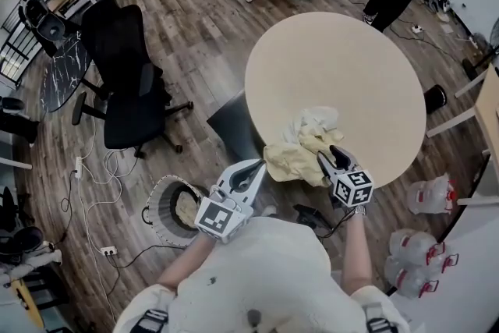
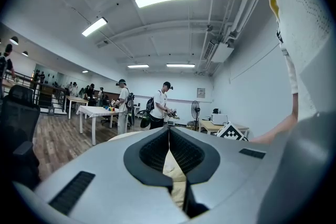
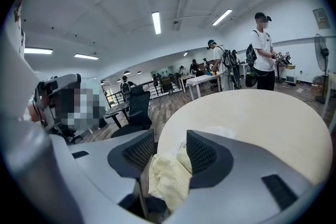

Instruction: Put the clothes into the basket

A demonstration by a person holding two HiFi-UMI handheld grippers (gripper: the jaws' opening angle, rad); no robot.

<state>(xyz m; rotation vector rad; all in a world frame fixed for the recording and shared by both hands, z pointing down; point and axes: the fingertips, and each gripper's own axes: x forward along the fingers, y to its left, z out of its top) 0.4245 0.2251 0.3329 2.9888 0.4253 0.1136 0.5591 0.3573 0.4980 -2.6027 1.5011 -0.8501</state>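
The step in hand is, I judge, gathering the yellow cloth [image 1: 292,158], which lies just before both tongs. The left tongs [image 2: 169,131] seem closed on a fold of it. The right tongs [image 3: 170,141] stand half open around it, not pinching. Next the right should close, then both should carry the cloth to the basket [image 1: 156,203], down and left of the left tongs.

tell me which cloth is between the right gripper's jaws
The yellow cloth at the near edge of the table sits between the parted jaws of the right gripper; the white cloth lies behind it.
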